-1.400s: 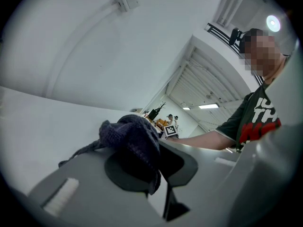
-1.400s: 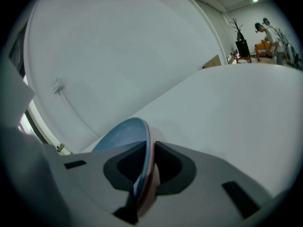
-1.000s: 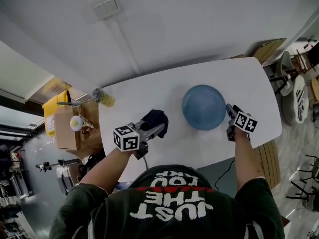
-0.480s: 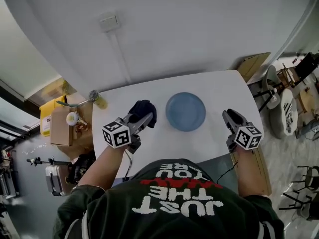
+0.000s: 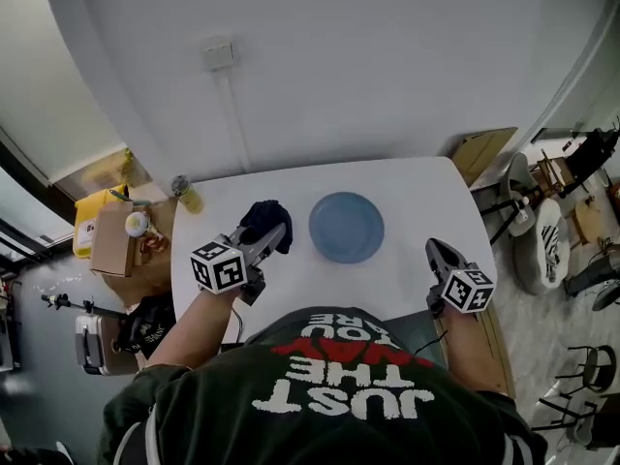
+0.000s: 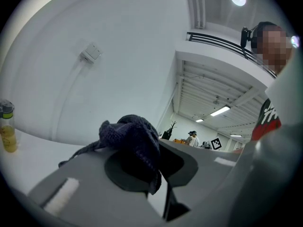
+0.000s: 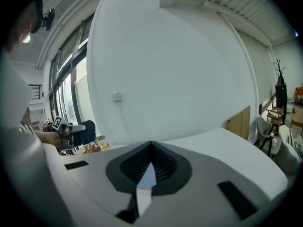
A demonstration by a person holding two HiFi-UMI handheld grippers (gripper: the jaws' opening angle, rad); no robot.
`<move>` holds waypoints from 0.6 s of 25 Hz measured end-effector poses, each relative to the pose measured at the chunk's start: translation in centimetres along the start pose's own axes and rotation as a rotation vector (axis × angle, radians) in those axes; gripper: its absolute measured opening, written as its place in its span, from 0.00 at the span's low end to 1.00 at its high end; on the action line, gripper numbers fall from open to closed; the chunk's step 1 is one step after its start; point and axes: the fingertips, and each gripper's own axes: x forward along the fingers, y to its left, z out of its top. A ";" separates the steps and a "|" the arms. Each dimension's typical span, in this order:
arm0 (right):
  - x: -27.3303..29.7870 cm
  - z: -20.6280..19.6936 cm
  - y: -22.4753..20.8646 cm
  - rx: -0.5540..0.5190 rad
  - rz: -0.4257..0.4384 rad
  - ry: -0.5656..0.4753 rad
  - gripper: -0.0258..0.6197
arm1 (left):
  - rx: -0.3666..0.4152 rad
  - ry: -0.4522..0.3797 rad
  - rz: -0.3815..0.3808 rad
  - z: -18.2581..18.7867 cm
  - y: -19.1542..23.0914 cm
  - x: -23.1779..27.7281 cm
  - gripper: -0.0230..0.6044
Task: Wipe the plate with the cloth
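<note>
A round blue plate [image 5: 346,228] lies flat in the middle of the white table [image 5: 421,194]. My left gripper [image 5: 272,233] hovers just left of the plate, shut on a bunched dark cloth [image 5: 266,216]. In the left gripper view the cloth [image 6: 135,138] bulges up from between the jaws [image 6: 156,174]. My right gripper [image 5: 435,252] hangs over the table's front right part, well apart from the plate. Its jaws have just been closing and now meet with nothing between them [image 7: 150,149]. The right gripper view also catches the left gripper with the cloth [image 7: 80,130] at far left.
A yellow bottle [image 5: 187,194] stands at the table's far left corner, also in the left gripper view [image 6: 7,129]. A cardboard box [image 5: 108,242] and bags crowd the floor to the left. A cardboard panel [image 5: 481,153] and chairs [image 5: 542,235] stand to the right. A wall runs behind.
Both grippers have risen off the table, the left one lifting the cloth. The right gripper has drawn back from the plate's right edge toward the front right.
</note>
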 end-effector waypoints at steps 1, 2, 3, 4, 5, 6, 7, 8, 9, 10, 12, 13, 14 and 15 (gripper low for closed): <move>0.0 0.2 0.0 0.008 0.008 -0.009 0.05 | -0.002 0.002 0.001 -0.1 0.0 -0.1 0.11; 0.0 0.3 0.0 0.008 0.013 -0.012 0.05 | -0.005 0.005 0.003 -0.3 0.1 -0.1 0.11; 0.1 0.4 0.0 0.001 0.015 -0.010 0.05 | -0.006 0.009 0.004 -0.4 0.1 -0.1 0.11; 0.2 0.4 0.1 -0.007 0.015 -0.006 0.05 | -0.007 0.013 0.006 -0.5 0.2 -0.2 0.11; 0.4 0.4 0.2 -0.014 0.014 -0.003 0.05 | -0.006 0.017 0.007 -0.6 0.2 -0.2 0.11; 0.5 0.4 0.3 -0.018 0.014 -0.001 0.05 | -0.005 0.020 0.008 -0.6 0.2 -0.2 0.11; 0.6 0.4 0.4 -0.020 0.016 0.000 0.05 | -0.004 0.023 0.008 -0.6 0.2 -0.2 0.11; 0.7 0.4 0.5 -0.022 0.019 0.002 0.05 | -0.002 0.026 0.009 -0.6 0.2 -0.2 0.11; 0.8 0.4 0.6 -0.027 0.022 0.005 0.05 | 0.000 0.029 0.009 -0.6 0.2 -0.1 0.11; 0.9 0.3 0.7 -0.033 0.024 0.010 0.05 | 0.002 0.031 0.009 -0.6 0.3 -0.1 0.11; 1.0 0.2 0.8 -0.045 0.025 0.018 0.05 | 0.004 0.033 0.008 -0.5 0.3 0.0 0.11; 1.1 0.2 0.8 -0.049 0.025 0.021 0.05 | 0.005 0.033 0.008 -0.5 0.4 0.0 0.11; 1.1 0.1 0.7 -0.050 0.025 0.023 0.05 | 0.005 0.033 0.009 -0.5 0.4 -0.1 0.11; 1.1 0.2 0.7 -0.050 0.025 0.024 0.05 | 0.005 0.034 0.009 -0.5 0.4 0.0 0.11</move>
